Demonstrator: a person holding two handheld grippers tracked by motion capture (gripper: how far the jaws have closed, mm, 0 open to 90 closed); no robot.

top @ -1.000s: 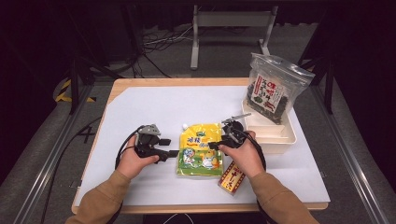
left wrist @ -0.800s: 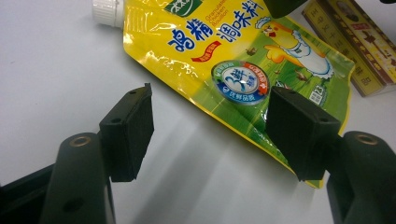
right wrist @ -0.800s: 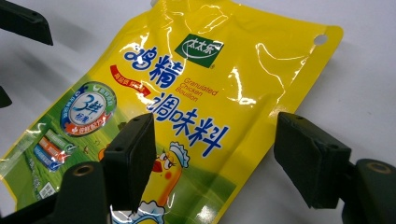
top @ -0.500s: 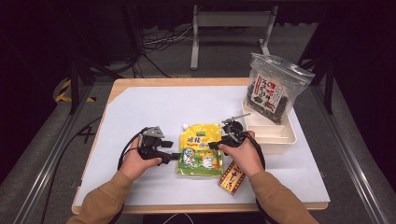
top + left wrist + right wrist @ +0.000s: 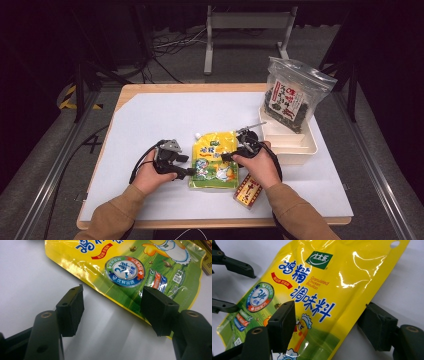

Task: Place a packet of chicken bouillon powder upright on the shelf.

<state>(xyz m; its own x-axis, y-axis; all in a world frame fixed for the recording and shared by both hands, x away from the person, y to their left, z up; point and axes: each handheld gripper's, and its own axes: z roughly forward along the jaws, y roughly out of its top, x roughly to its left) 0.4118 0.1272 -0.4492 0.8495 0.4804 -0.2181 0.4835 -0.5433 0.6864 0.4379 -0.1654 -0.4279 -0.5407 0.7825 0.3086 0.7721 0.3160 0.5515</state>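
A yellow and green pouch of chicken bouillon (image 5: 215, 160) lies flat on the white table cover. My left gripper (image 5: 189, 172) is at its lower left edge and open. In the left gripper view the pouch (image 5: 130, 272) has its edge running between the jaws, the right pad (image 5: 158, 311) over that edge. My right gripper (image 5: 226, 156) is open at the pouch's right side. It straddles the pouch (image 5: 324, 290): one pad (image 5: 283, 325) above the print, the other beside it on the table. Both sets of jaws have just been closing a little, and neither presses on the pouch.
A white tray (image 5: 300, 150) sits at the right with a dark seaweed bag (image 5: 292, 100) standing in it. A small red and yellow box (image 5: 248, 190) lies by the right hand. The white table cover (image 5: 150, 120) stretches to the back left.
My left gripper has crept slightly to the right, toward the pouch. The right gripper and the pouch have kept their places.
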